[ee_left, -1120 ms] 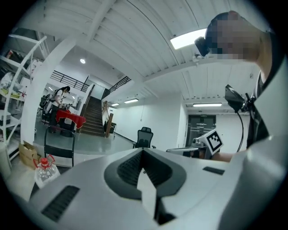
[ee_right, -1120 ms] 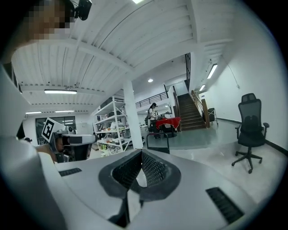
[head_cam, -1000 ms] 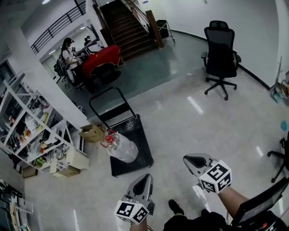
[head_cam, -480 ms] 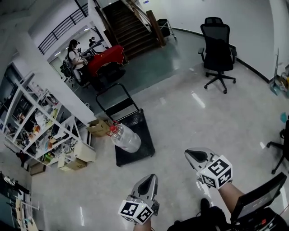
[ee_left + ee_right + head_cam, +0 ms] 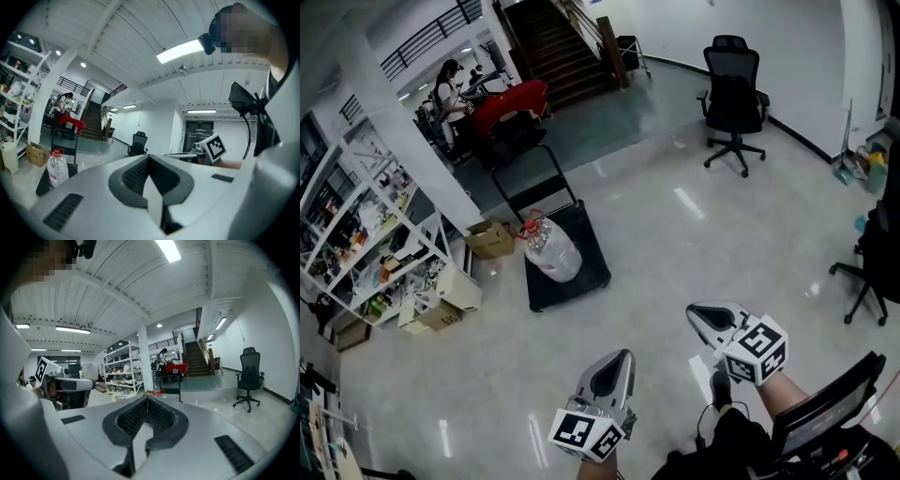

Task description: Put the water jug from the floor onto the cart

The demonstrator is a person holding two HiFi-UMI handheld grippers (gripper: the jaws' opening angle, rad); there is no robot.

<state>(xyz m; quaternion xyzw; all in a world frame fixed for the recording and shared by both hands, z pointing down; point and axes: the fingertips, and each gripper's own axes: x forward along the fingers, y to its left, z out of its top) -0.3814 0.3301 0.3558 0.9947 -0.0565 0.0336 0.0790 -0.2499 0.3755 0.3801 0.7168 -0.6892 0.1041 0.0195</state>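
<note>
The clear water jug (image 5: 551, 249) with a red cap lies on the black flat cart (image 5: 586, 272), its top toward the cart's upright handle (image 5: 530, 173). The left gripper view shows the jug (image 5: 57, 166) small at the far left on the cart (image 5: 43, 183). Both grippers are well short of the cart, over bare floor near the bottom of the head view. My left gripper (image 5: 622, 358) (image 5: 149, 157) is shut with nothing between its jaws. My right gripper (image 5: 698, 313) (image 5: 147, 399) is shut and empty too.
Metal shelving (image 5: 356, 234) and cardboard boxes (image 5: 492, 239) stand left of the cart. A black office chair (image 5: 731, 89) is at the back right, another chair (image 5: 874, 258) at the right edge. A person sits by a red-covered table (image 5: 511, 98) near the stairs (image 5: 558, 42).
The cart and jug have drifted up and away in the head view and look smaller. Both grippers stay shut and have moved back from the cart.
</note>
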